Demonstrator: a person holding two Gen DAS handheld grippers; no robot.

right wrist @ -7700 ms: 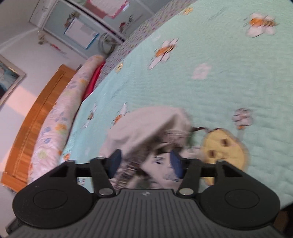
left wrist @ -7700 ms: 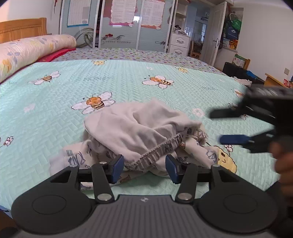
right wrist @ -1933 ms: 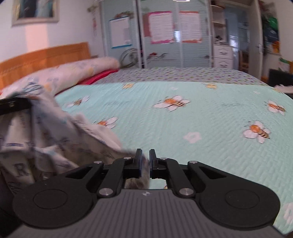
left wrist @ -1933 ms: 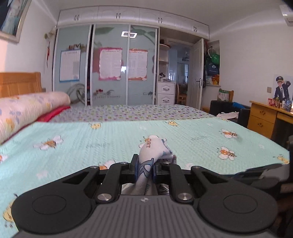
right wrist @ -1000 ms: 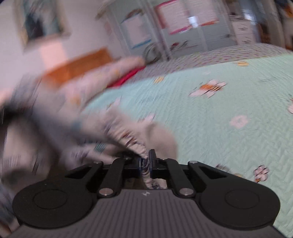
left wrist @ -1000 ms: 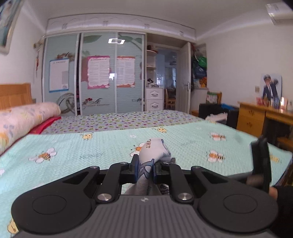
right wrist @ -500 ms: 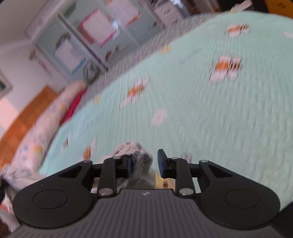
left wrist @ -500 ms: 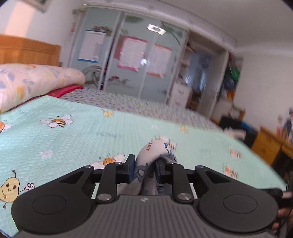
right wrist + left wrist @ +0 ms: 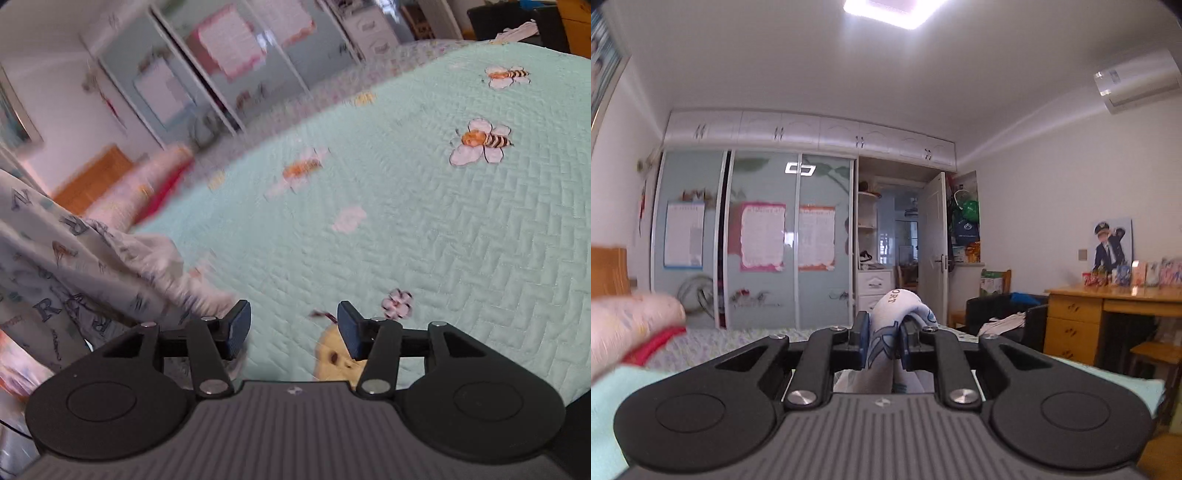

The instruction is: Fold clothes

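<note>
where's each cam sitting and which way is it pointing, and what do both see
Left wrist: rides the left gripper, facing level across the room at the wardrobe; its fingers clamp the printed garment.
Right wrist: rides the right gripper, tilted down at the bee quilt; its fingers stand open and empty.
Shared: garment, wardrobe, quilt.

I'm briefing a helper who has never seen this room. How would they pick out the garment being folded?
Start at the mint bee-print quilt covering the bed. At its left side in the right wrist view hangs a pale garment, a bunch of it pinched between the left gripper fingers. Unlike the quilt's bees and flowers, it is printed with dark capital letters.
</note>
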